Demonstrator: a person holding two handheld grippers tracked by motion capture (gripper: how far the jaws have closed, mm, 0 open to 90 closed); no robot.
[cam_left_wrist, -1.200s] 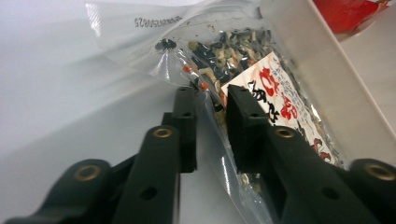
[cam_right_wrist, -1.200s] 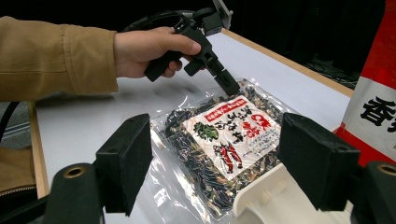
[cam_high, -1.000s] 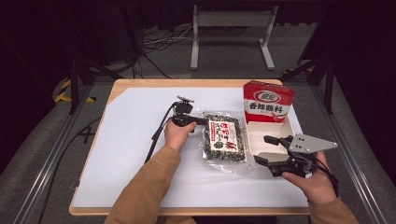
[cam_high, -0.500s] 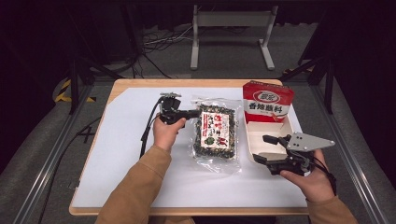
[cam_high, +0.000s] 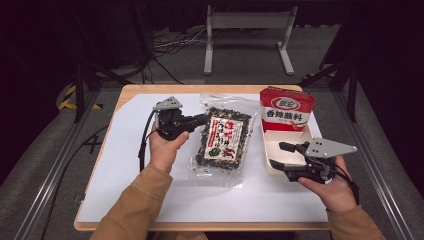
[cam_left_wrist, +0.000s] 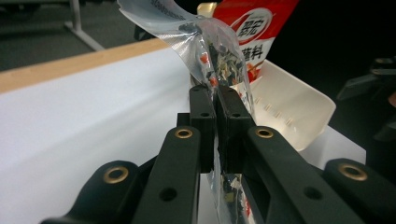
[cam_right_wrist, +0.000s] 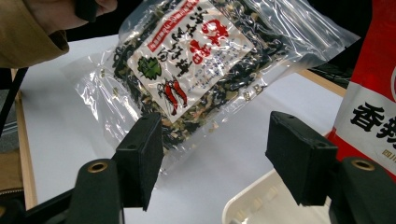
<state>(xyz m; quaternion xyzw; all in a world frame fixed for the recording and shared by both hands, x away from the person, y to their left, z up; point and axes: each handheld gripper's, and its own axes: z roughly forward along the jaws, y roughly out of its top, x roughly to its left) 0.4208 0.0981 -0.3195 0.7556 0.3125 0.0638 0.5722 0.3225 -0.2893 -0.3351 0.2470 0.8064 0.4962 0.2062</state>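
while the left tool (cam_high: 200, 120) pinches the clear bag (cam_high: 222, 142), wrist level.

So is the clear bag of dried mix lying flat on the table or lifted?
Lifted. The left hand-held gripper is shut on the clear bag's edge, and in the right gripper view the bag hangs tilted with the white table visible beneath it.

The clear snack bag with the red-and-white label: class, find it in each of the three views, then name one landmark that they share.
High view: snack bag at table centre, left gripper shut on its edge.
Left gripper view: top centre, pinched between the jaws.
Right gripper view: upper centre, beyond the jaws.
Shared landmark: red packet.
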